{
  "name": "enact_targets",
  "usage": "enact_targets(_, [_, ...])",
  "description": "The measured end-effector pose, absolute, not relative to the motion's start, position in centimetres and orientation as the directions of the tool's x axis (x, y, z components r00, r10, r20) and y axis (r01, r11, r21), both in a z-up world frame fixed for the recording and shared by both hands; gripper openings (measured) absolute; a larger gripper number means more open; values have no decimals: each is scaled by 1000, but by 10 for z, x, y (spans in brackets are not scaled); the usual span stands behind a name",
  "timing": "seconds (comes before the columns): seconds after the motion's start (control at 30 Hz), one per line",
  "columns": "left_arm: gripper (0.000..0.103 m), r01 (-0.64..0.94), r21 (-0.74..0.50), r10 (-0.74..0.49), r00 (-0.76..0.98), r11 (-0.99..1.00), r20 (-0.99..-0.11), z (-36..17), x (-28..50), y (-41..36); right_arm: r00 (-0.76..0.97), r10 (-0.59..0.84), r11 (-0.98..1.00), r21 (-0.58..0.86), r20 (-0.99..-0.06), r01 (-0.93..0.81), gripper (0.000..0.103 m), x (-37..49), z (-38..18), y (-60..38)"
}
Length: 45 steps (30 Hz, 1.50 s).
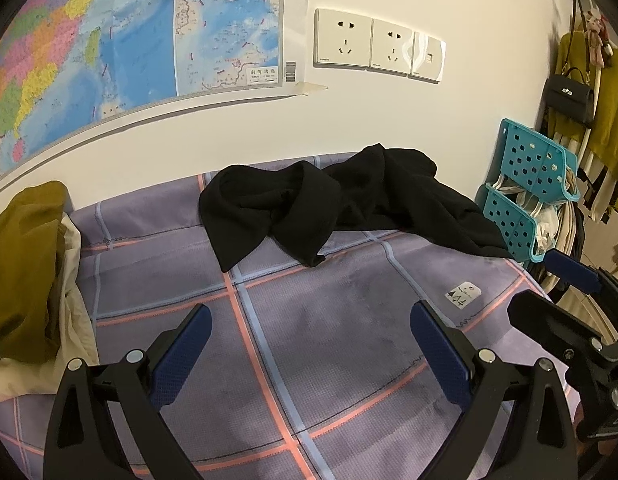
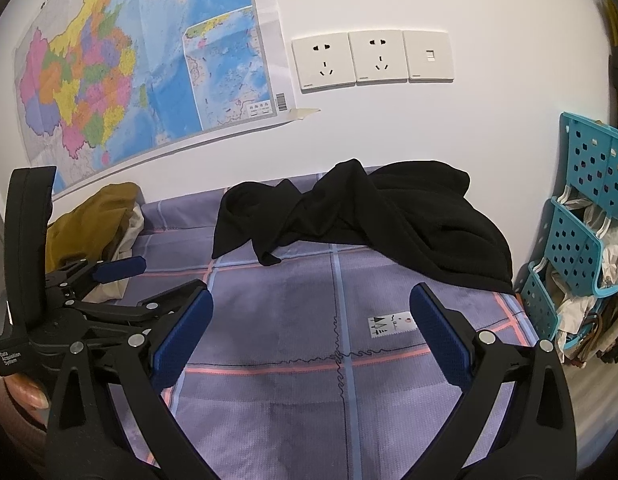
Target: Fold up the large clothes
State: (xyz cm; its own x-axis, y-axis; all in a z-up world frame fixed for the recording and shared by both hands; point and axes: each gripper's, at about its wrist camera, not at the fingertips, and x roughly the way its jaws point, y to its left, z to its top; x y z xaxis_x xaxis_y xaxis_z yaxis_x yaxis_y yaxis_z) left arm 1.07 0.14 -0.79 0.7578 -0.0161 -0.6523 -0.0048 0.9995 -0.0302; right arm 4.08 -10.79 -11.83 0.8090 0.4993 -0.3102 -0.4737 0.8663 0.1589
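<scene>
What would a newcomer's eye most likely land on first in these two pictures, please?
Probably the crumpled black garment, lying unfolded on the purple checked bedspread near the wall. Next, the colourful map taped above it at the left. Both the left gripper and the right gripper hover open over the bed, touching nothing.

Black gripper [image 1: 311, 338] frames w/ blue-padded jaws, silver screws

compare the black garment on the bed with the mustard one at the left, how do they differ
The crumpled black fabric garment lies spread across the far middle of the purple checked bedcover, near the wall; the mustard-brown fabric garment is heaped at the bed's left edge. The black one rests directly on the cover; the mustard one sits on a cream cloth. Both are unfolded, and neither gripper touches them.
</scene>
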Motion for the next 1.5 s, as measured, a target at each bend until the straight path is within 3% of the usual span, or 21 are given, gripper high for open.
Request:
enact_targets(0.7, [96,-35,-12,18,745,999,-667,-10,29,10,803,502,863,123,-322,-490,97,62,-115,-103])
enact_targets(1.0, [96,-142,37,128,714,989,-688,-23,72,56,781,472,843,-49,-409,-536,97,136,-107,-58])
enact_targets(1.07, [96,-163,48,150,701,985,-697,-26,81,65,755,450,831,-86,-477,-550,97,154,-109,-42])
enact_targets(1.17, [96,-188,53,171,692,981,-702,-29,90,79,747,456,792,-163,-484,-589,96,167,-114,-19])
enact_targets(1.27, [96,-204,56,183,684,977,-706,-33,94,88,742,449,742,-255,-497,-620,83,173,-121,4])
enact_targets(1.3, [96,-206,56,184,679,977,-711,-35,95,91,733,441,717,-288,-517,-634,74,177,-127,14])
enact_targets(1.4, [96,-215,55,188,669,975,-719,-40,99,98,673,473,686,-243,-569,-686,71,194,-134,25])
enact_targets(1.47, [96,-221,56,192,663,974,-724,-44,102,102,634,501,676,-190,-589,-712,51,203,-131,23])
enact_targets(1.5, [96,-221,55,191,661,974,-726,-45,102,104,625,511,675,-175,-590,-717,29,205,-128,22])
